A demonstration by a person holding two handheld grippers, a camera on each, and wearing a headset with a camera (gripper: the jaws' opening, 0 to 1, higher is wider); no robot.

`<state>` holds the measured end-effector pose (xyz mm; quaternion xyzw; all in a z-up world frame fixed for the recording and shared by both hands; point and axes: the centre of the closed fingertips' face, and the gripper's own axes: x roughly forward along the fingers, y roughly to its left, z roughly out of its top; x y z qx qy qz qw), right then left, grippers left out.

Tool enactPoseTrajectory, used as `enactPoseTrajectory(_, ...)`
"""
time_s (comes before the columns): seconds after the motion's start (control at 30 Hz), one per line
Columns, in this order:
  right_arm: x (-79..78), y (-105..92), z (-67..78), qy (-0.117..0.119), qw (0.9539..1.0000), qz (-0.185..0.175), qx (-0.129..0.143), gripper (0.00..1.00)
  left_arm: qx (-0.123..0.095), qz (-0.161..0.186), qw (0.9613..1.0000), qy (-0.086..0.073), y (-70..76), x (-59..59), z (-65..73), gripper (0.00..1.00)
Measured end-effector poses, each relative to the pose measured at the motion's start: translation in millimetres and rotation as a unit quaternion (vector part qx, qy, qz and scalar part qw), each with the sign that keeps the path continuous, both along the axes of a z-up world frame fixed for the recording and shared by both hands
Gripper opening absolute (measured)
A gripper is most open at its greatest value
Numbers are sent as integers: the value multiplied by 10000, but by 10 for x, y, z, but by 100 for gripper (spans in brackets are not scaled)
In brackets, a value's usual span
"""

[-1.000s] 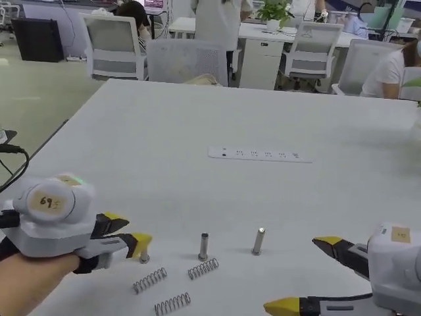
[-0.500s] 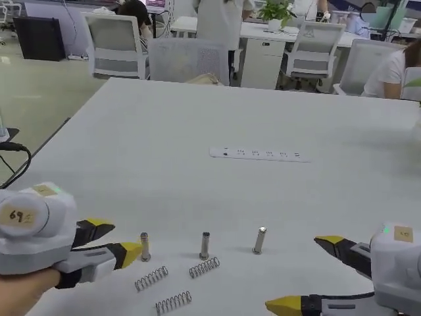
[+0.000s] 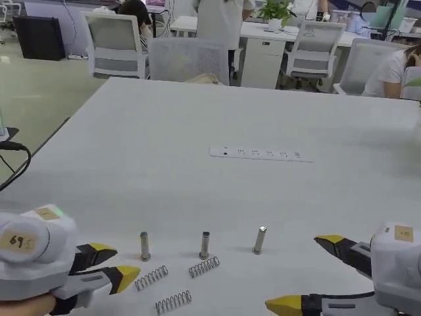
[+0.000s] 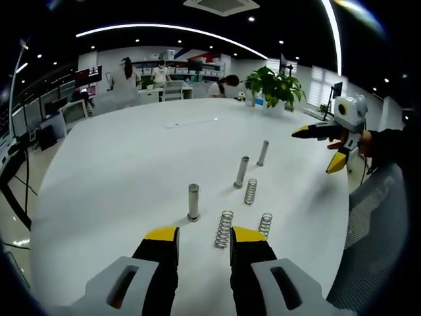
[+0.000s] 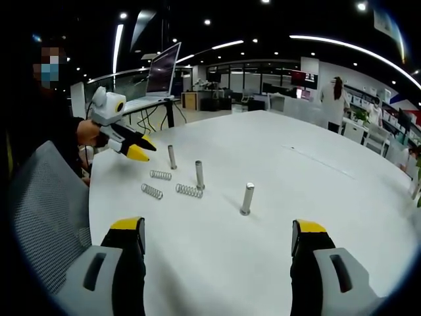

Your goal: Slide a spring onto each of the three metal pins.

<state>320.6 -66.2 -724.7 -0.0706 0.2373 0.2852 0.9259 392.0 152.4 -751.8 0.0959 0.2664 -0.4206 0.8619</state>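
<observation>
The left gripper [image 3: 120, 261], white-bodied with yellow-tipped black jaws, holds its jaws a narrow gap apart and grips nothing. In the left gripper view, the first short silver metal pin [image 4: 193, 201] stands just ahead of its tips, upright on its flat base, a little to the left jaw's side. A silver wire coil spring [image 4: 224, 229] lies on its side straight ahead of the gap, just beside the tips, its long axis running away from the gripper. A second coil spring [image 4: 265, 224] lies just outside the right jaw, roughly parallel to the first. The third coil spring [image 4: 250, 191] lies farther ahead, just beside the foot of the middle metal pin [image 4: 241, 172], also pointing away. The far metal pin [image 4: 263, 153] stands beyond that, upright. All three pins are bare, their long axes vertical.

The right gripper [image 3: 301, 272] has its jaws spread wide and is empty. The far metal pin is the one nearest it, standing ahead between its jaws in the right gripper view, with the other two pins and the springs farther off to its left. A flat white power strip [image 3: 260, 155] lies well ahead of both grippers on the pale grey table top [image 3: 197, 118], its long axis crosswise to them
</observation>
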Motion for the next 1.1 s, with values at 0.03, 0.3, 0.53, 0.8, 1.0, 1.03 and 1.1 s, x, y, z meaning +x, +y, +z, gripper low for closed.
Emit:
enactPoseTrajectory(0.03, -1, 0, -2, 6, 10000, 1, -1, 91, 14, -48, 10000, 40, -17, -30, -29, 23)
enactPoseTrajectory(0.3, -7, 8, -9, 18, 10000, 15, -2, 91, 174, -354, 9992, 82, -117, -122, -191, 19)
enactPoseTrajectory(0.53, -7, 18, -22, 44, 10000, 25, -16, 91, 258, -435, 9987, 87, -143, -112, -277, 16)
enactPoseTrajectory(0.8, -3, -1, -29, 51, 10000, -5, -24, 91, 310, -539, 9981, 17, -182, -99, -303, 11)
enactPoseTrajectory(1.0, 1, -25, -15, 36, 10000, -51, -7, 91, 424, -649, 9970, 33, -219, -130, -362, 9)
enactPoseTrajectory(1.03, 1, -24, -14, 34, 10000, -52, -8, 91, 430, -663, 9969, 32, -223, -133, -369, 9)
enactPoseTrajectory(1.1, -2, -22, -18, 38, 10000, -46, -26, 91, 426, -678, 9968, 24, -227, -134, -371, 8)
